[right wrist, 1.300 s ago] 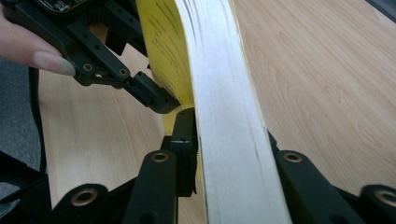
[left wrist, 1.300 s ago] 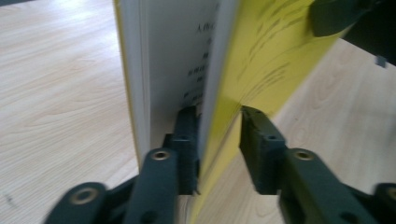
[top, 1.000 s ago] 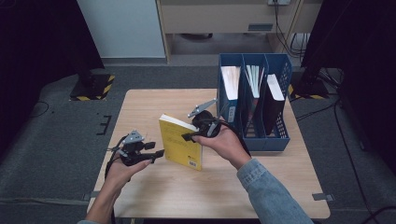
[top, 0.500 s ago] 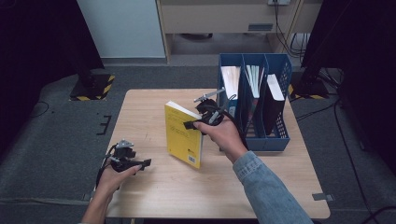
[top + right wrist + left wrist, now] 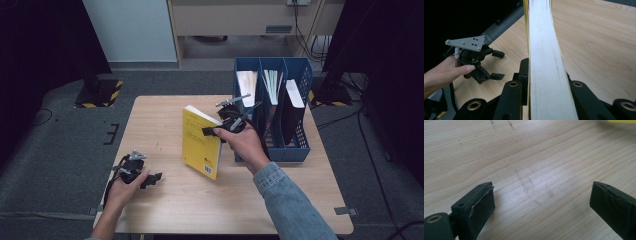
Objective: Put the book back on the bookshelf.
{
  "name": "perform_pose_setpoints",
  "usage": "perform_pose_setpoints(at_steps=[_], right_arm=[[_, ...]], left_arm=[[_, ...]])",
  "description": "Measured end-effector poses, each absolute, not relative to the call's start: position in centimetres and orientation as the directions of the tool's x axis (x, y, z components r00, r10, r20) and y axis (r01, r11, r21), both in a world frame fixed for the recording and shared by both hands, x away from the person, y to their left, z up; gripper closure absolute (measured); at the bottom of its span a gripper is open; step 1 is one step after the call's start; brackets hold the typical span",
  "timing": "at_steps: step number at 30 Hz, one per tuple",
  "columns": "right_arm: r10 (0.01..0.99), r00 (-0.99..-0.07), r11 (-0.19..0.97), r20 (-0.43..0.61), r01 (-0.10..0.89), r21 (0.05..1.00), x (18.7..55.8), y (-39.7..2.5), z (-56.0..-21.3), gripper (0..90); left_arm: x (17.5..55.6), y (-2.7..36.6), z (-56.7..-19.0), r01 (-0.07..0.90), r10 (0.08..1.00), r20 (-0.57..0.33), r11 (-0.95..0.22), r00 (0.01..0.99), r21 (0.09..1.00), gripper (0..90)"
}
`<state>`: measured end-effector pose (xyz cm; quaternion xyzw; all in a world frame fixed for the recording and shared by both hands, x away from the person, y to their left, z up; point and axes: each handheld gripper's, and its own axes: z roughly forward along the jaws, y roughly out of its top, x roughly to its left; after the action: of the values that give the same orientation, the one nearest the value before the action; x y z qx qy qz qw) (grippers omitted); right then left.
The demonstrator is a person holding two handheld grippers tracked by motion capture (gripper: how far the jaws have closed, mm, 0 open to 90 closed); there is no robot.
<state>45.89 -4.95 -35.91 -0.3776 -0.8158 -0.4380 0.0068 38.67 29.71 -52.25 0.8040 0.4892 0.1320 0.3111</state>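
Note:
A yellow paperback book (image 5: 200,145) stands tilted on its lower corner at the middle of the wooden table (image 5: 160,115). My right gripper (image 5: 209,131) is shut on the book's upper edge. In the right gripper view the white page block (image 5: 544,55) runs up between the two jaws. My left gripper (image 5: 150,179) rests low at the table's front left, open, well apart from the book. The left gripper view has its jaws wide apart over bare wood (image 5: 539,182), with a sliver of the yellow book (image 5: 621,121) at the top right.
A blue three-slot file rack (image 5: 272,152) stands at the table's right side, just right of my right hand, holding papers and a dark book (image 5: 292,107). Dark floor surrounds the table. A cabinet stands behind.
My left gripper has let go of the book and drawn back to the front left of the table. The right gripper has raised the book more upright and carried it towards the rack.

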Motion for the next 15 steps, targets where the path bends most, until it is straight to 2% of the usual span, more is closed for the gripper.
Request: perform_pose_setpoints(at_steps=[11,15], right_arm=[[0.612,-0.709,0.31,0.352,0.624,0.717,45.0,-6.1,-36.0,74.3],[0.614,-0.704,0.291,0.356,0.621,0.727,44.2,-6.7,-35.8,74.3]], left_arm=[[38.4,29.7,-52.3,0.713,0.874,-0.083,-0.332,0.479,0.618,4.5],[38.2,29.4,-52.4,0.707,0.874,-0.046,-0.359,0.483,0.61,4.2]])
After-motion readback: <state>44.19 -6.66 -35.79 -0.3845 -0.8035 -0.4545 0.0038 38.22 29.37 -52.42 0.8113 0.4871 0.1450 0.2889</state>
